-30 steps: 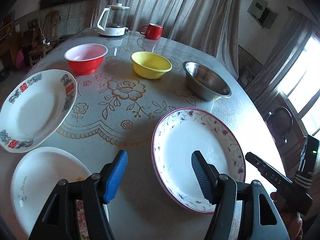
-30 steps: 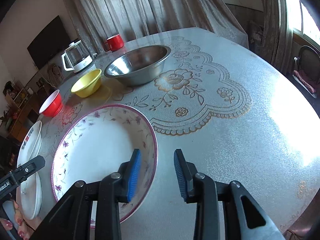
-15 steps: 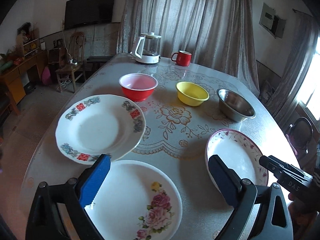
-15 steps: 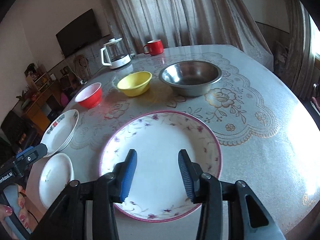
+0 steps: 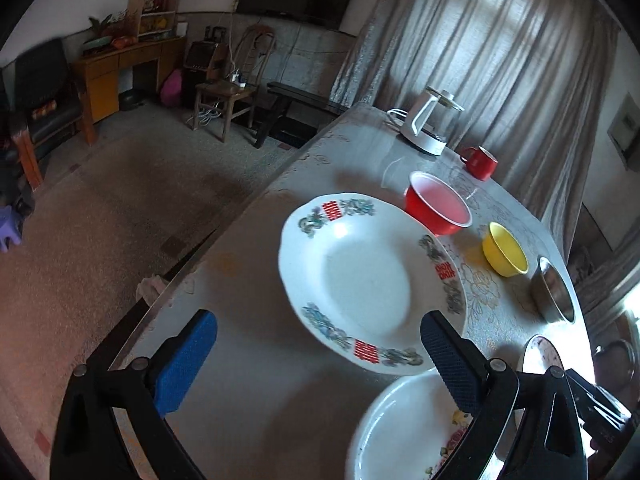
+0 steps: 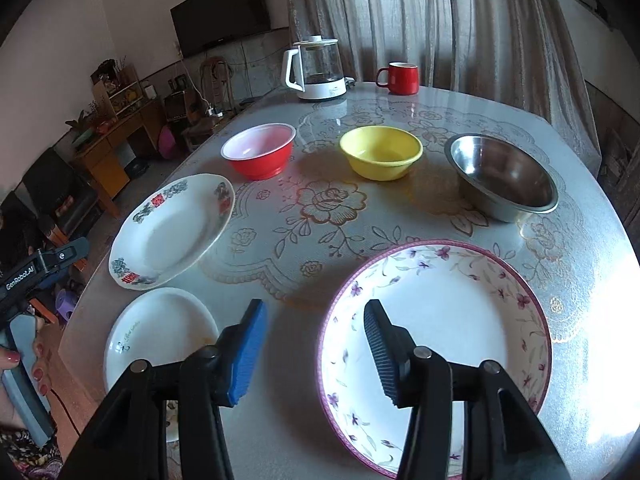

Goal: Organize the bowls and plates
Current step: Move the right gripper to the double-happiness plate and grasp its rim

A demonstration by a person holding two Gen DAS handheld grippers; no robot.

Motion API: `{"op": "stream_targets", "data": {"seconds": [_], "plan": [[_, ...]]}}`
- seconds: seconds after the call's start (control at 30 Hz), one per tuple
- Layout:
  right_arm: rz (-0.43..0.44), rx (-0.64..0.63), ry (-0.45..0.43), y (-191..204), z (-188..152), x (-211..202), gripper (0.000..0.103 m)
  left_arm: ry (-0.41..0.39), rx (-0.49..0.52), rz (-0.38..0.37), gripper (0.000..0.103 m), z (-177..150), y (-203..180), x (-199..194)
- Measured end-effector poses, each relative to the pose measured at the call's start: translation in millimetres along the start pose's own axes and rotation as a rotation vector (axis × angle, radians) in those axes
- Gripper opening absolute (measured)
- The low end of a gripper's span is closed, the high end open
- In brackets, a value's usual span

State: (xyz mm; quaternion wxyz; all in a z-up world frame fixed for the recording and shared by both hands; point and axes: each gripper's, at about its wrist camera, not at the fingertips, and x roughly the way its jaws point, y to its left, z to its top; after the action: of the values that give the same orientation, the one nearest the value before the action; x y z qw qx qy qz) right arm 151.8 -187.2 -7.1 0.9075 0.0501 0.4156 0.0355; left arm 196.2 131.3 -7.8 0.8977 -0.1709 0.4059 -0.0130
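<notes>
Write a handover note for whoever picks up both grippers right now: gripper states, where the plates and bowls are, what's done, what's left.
Left gripper: jaws just opened wide, empty, near the red-character plate.
Right gripper: jaws just been opening, empty, over the near rim of the purple-flower plate.
Small rose plate lies at the near left edge.
Red bowl, yellow bowl and steel bowl sit in a row behind.
Done: nothing stacked.
Left: stack plates, nest bowls.

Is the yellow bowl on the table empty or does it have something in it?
Empty. The right wrist view looks into the yellow bowl and shows only its bare yellow inside.
</notes>
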Motion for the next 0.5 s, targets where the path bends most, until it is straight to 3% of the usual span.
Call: {"op": "stream_targets", "data": {"seconds": [0.17, 0.43, 0.5], "plan": [[0.025, -0.022, 0.006, 17, 13, 10, 0.051, 0.032, -0.091, -0.010, 0.102, 3, 26, 14], [0.132, 0.000, 0.065, 27, 35, 45, 0.051, 0.046, -0.095, -0.038, 0.103, 14, 39, 31], [0.145, 0.003, 0.073, 28, 40, 53, 0.066, 0.046, -0.073, -0.042, 0.103, 17, 38, 36]]}}
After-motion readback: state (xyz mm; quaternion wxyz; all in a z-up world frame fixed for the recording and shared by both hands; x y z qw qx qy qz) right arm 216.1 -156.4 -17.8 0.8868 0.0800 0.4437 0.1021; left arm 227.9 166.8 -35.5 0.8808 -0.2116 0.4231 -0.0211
